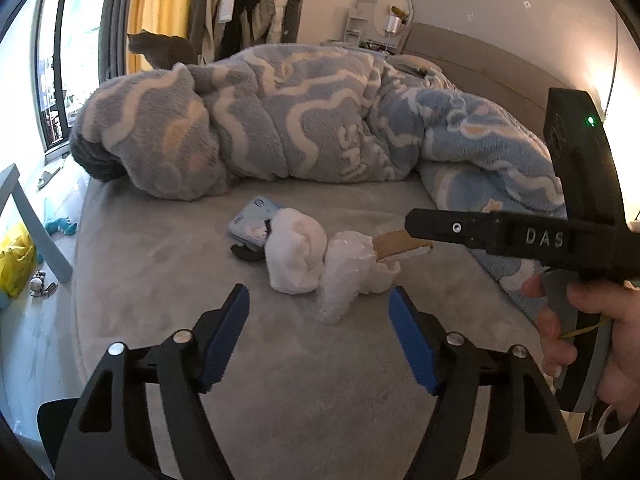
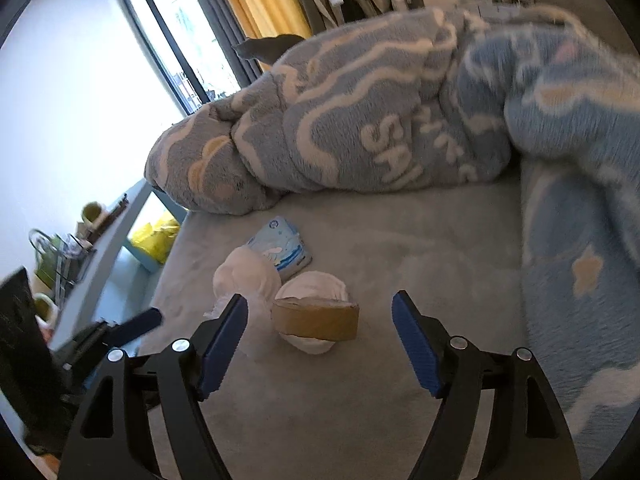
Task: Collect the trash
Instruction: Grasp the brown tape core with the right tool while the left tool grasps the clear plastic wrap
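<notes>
2 grippers, left (image 1: 318, 302) and right (image 2: 320, 308) | jaws wide, empty | tissue wads (image 1: 296, 254) and tape roll (image 2: 316, 320) ahead on bed (image 1: 160, 280) | nothing collected yet

On the bed (image 2: 400, 240), a tissue pack (image 2: 280, 250) lies behind two wads of paper (image 2: 246, 276), touching them. A tape roll (image 2: 316, 320) rests on the right wad. The blanket (image 2: 360, 120) is heaped behind.

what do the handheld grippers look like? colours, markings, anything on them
Both match: left gripper and right gripper have black angular linkage arms with silver pivot bolts and blue ribbed pads. Seen side-on from the left wrist view, the right unit has a black body with raised "DAS" lettering, a green LED and a grey handle.
</notes>
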A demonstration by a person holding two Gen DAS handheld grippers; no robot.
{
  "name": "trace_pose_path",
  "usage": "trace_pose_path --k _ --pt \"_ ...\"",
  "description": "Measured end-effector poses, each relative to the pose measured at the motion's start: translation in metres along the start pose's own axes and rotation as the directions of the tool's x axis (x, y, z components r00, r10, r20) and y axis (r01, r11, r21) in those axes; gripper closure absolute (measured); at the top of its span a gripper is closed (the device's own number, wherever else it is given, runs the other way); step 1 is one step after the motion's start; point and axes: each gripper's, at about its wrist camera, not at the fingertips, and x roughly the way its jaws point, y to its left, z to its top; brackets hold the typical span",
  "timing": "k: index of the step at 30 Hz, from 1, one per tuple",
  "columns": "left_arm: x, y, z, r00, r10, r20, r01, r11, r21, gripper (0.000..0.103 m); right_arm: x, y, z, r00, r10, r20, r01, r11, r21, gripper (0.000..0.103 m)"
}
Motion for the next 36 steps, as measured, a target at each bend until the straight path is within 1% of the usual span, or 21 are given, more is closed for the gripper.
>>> trace_pose_path --k 2,5,10,15,17,18,23,25,27,31,33,36 --pt "0.007 -0.001 0.001 1.000 -0.008 -0.007 0.008 1.000 0.000 0.032 0.006 -0.007 -0.001 0.999 0.028 -0.025 -0.027 0.999 0.037 0.027" --pt "0.015 -0.005 0.002 1.000 -0.019 -0.014 0.019 1.000 0.001 0.033 0.011 -0.015 0.000 0.997 0.072 -0.042 -0.068 0.994 0.080 0.027" --pt "0.029 -0.010 0.002 0.999 -0.024 -0.032 0.024 1.000 0.009 0.037 0.018 -0.021 0.000 0.995 0.081 -0.067 -0.075 0.994 0.084 0.027" --pt "0.040 -0.011 0.005 0.999 -0.026 -0.039 0.026 1.000 0.000 0.042 0.028 -0.028 0.000 0.987 0.130 -0.094 -0.120 0.987 0.107 0.028" --pt "0.045 -0.012 0.005 0.999 -0.025 -0.043 0.025 1.000 -0.001 0.043 0.030 -0.028 -0.001 0.985 0.137 -0.104 -0.126 0.987 0.104 0.028" --pt "0.046 -0.012 0.005 0.999 -0.025 -0.044 0.025 1.000 -0.001 0.044 0.031 -0.028 -0.001 0.984 0.141 -0.109 -0.130 0.986 0.100 0.032" --pt "0.049 -0.014 0.006 0.999 -0.032 -0.039 0.032 0.999 -0.008 0.049 0.030 -0.028 0.000 0.981 0.162 -0.111 -0.150 0.983 0.104 0.037" --pt "0.051 -0.015 0.006 0.999 -0.030 -0.040 0.029 1.000 -0.009 0.050 0.029 -0.028 0.000 0.980 0.166 -0.110 -0.155 0.982 0.104 0.042" --pt "0.051 -0.014 0.007 0.999 -0.024 -0.042 0.024 1.000 -0.009 0.056 0.029 -0.028 0.000 0.979 0.170 -0.110 -0.159 0.982 0.102 0.044" --pt "0.053 -0.015 0.007 0.999 -0.019 -0.041 0.019 1.000 -0.009 0.061 0.029 -0.027 0.000 0.979 0.168 -0.115 -0.158 0.983 0.089 0.051" --pt "0.054 -0.015 0.007 0.999 -0.030 -0.044 0.030 0.999 -0.015 0.066 0.028 -0.026 0.000 0.979 0.167 -0.117 -0.158 0.984 0.085 0.052" --pt "0.054 -0.016 0.006 0.999 -0.027 -0.043 0.027 1.000 -0.017 0.068 0.028 -0.024 0.000 0.980 0.164 -0.112 -0.155 0.984 0.085 0.053"
